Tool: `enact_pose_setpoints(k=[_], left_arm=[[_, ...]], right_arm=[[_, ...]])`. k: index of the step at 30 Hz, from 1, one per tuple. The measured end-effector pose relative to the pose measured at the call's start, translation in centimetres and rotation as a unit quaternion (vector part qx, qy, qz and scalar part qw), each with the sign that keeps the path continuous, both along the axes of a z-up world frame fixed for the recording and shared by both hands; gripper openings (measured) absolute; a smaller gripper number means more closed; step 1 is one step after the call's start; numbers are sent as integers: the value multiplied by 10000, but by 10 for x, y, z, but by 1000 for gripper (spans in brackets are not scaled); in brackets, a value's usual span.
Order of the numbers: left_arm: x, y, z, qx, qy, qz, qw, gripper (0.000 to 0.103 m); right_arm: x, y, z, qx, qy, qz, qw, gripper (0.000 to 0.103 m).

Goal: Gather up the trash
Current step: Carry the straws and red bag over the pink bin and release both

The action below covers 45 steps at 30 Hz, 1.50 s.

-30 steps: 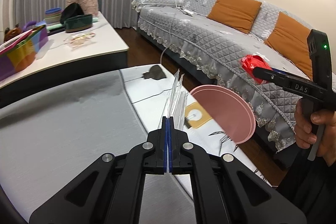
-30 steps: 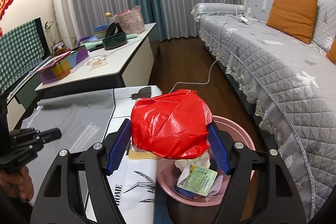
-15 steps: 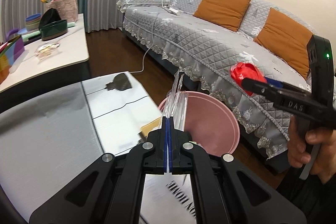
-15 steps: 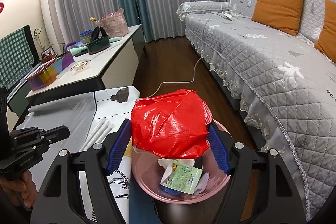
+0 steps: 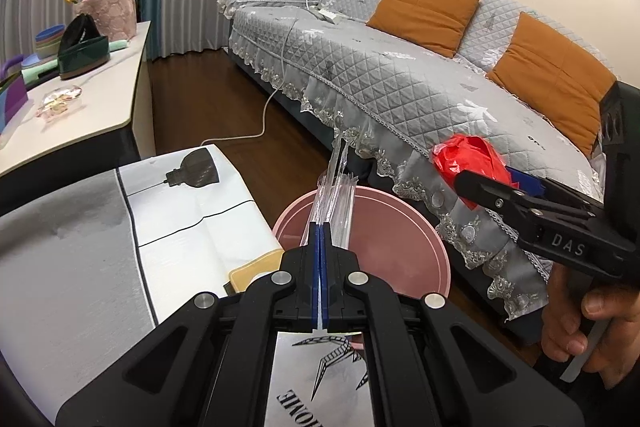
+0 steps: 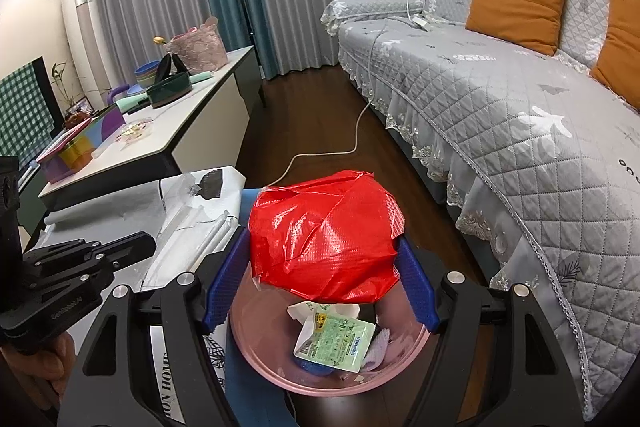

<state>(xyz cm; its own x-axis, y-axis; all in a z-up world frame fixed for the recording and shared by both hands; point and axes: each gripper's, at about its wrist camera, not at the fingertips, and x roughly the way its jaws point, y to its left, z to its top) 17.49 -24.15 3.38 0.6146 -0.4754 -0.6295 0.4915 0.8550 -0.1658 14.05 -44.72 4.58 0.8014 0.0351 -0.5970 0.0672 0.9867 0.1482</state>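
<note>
Above pink bin [image 6: 256, 339], gripper-clamped red bag [image 6: 324, 243].

Even indoor light, both pics sharp, heavy fisheye bend w/ dark corners, slight glare on table [image 5: 72, 267].

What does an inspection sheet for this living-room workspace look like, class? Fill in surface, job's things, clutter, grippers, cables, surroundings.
Surface: low table, grey and white printed cloth.
Job's things: pink bin beside the table's edge, wrappers and paper inside; red plastic bag; clear plastic wrapper.
Clutter: on the side cabinet, bowls, a dark green basket, a pink lace basket and a colourful box.
Grippers: left hand-held gripper shut on the clear plastic wrapper above the bin; right hand-held gripper clamps the red plastic bag over the bin.
Cables: white cable runs from the sofa across the floor.
Surroundings: grey quilted sofa, orange cushions, curtains.
</note>
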Motion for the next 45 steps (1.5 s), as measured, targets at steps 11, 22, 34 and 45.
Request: enact_pose_setpoints(k=[11,22,34,45], left_arm=[[16,-16,-19,51,131,-71,9999,0],[26,-35,-24,-89,229,-297,9993,0],[20,-27,-21,-82,204,-135,9997,22],[-25,4,5,-49,-193,55,9998,69]], right_arm=[[15,-10,-18,3,266,-34,9996,71],[23,-15,-28,57,474,-29,9989,72],[18,-29,-31,82,523,-332,9980,93],[-12,-15,-4,33,165,-308,9994,98]])
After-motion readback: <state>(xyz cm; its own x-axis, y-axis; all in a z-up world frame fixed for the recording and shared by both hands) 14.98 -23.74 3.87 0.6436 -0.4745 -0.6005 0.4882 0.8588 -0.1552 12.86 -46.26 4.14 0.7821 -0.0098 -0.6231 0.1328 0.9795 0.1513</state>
